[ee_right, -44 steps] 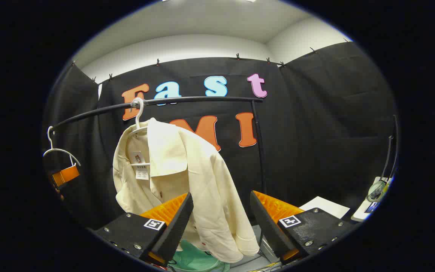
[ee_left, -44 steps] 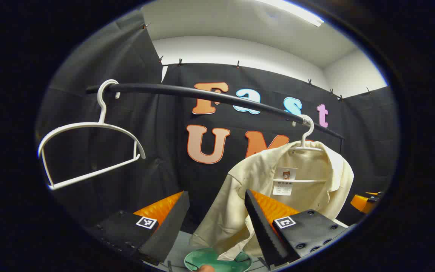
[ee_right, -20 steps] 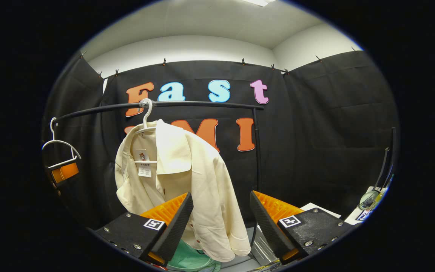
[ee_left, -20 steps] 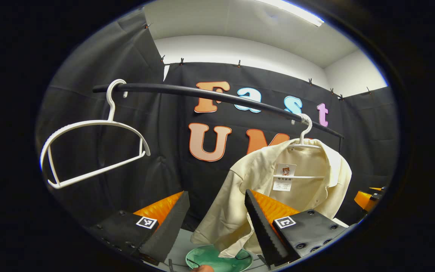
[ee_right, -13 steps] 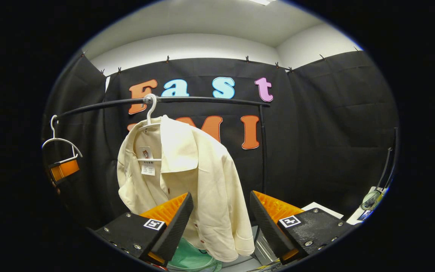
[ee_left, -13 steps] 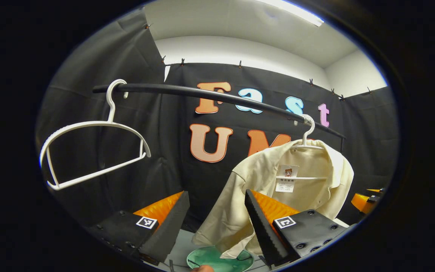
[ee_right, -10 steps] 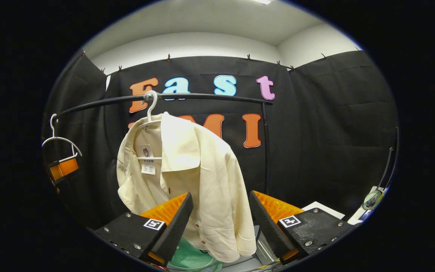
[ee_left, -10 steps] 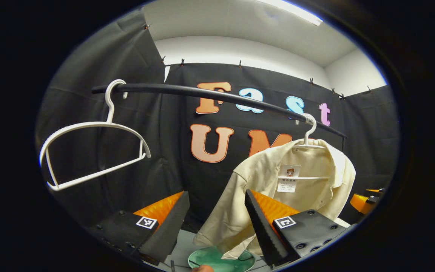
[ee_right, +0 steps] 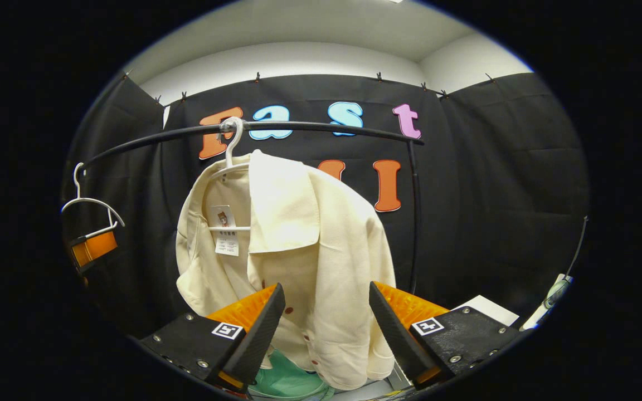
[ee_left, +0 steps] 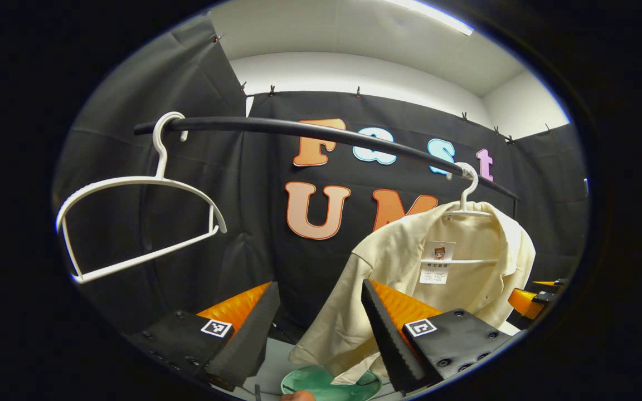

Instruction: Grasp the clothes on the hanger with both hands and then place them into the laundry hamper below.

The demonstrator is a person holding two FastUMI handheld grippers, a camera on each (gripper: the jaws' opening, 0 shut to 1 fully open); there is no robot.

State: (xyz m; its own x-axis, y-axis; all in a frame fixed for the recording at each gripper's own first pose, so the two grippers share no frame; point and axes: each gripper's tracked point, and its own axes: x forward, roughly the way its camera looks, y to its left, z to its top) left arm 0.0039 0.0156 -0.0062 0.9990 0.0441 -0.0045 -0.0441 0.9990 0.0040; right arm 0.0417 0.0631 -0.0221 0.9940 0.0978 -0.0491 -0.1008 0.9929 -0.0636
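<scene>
A cream shirt [ee_left: 404,262] [ee_right: 304,245] hangs on a white hanger [ee_left: 467,192] [ee_right: 233,146] from a black rail [ee_left: 321,132] [ee_right: 326,128]. Its hem droops over the green hamper [ee_left: 321,384] [ee_right: 287,381] below. My left gripper [ee_left: 319,287] is open, short of the shirt and to the left of its sleeve. My right gripper [ee_right: 326,287] is open too, with the shirt's front panel hanging just beyond the gap. Each gripper also shows small in the other's view: the right gripper [ee_left: 527,301] past the shirt, the left gripper [ee_right: 92,248] under the empty hanger.
An empty white hanger [ee_left: 137,223] [ee_right: 91,205] hangs at the rail's left end. The rail's upright post [ee_right: 414,223] stands right of the shirt. A white sheet [ee_right: 485,306] lies at the lower right. A fingertip [ee_left: 296,396] shows by the hamper's rim.
My right gripper has come closer to the shirt, which now looms larger between its fingers. The left gripper has shifted slightly, and the shirt sits a little farther right in its view.
</scene>
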